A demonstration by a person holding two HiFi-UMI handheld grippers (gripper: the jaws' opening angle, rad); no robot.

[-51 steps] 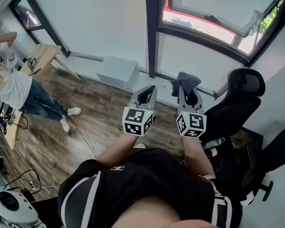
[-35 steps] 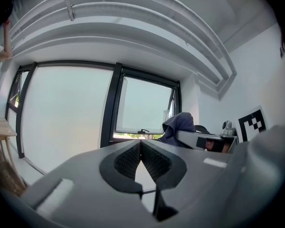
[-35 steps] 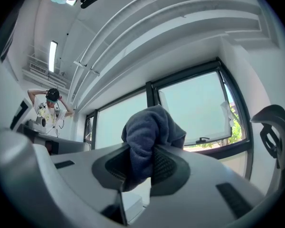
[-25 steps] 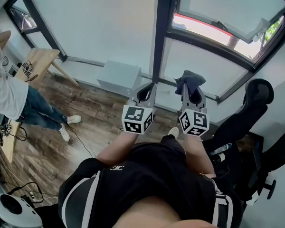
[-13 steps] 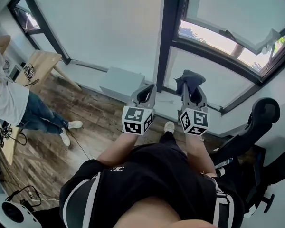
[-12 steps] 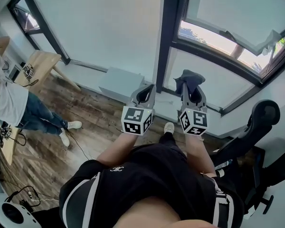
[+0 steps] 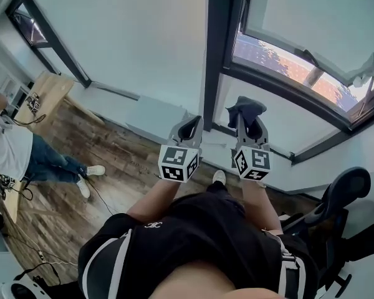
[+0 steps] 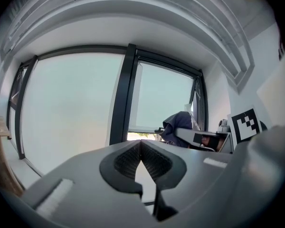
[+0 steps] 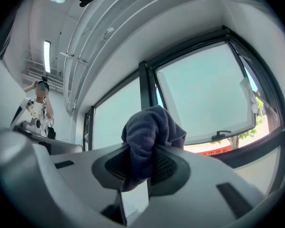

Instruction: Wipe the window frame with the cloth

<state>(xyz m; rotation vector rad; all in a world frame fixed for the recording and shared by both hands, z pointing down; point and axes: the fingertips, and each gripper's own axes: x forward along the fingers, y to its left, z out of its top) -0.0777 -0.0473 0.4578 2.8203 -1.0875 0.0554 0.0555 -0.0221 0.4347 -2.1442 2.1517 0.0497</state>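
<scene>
You've neared the window frame [image 7: 214, 55]. Your right hand-held gripper [image 7: 249, 124] clamps the one cloth [image 7: 244, 108]; your left hand-held gripper [image 7: 188, 127] is closed, empty.

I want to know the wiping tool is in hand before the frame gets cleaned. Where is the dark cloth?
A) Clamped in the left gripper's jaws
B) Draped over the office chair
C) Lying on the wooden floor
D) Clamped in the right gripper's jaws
D: the right gripper view shows the cloth pinched between the jaws of the right gripper, while the left gripper is shut on nothing.
</scene>
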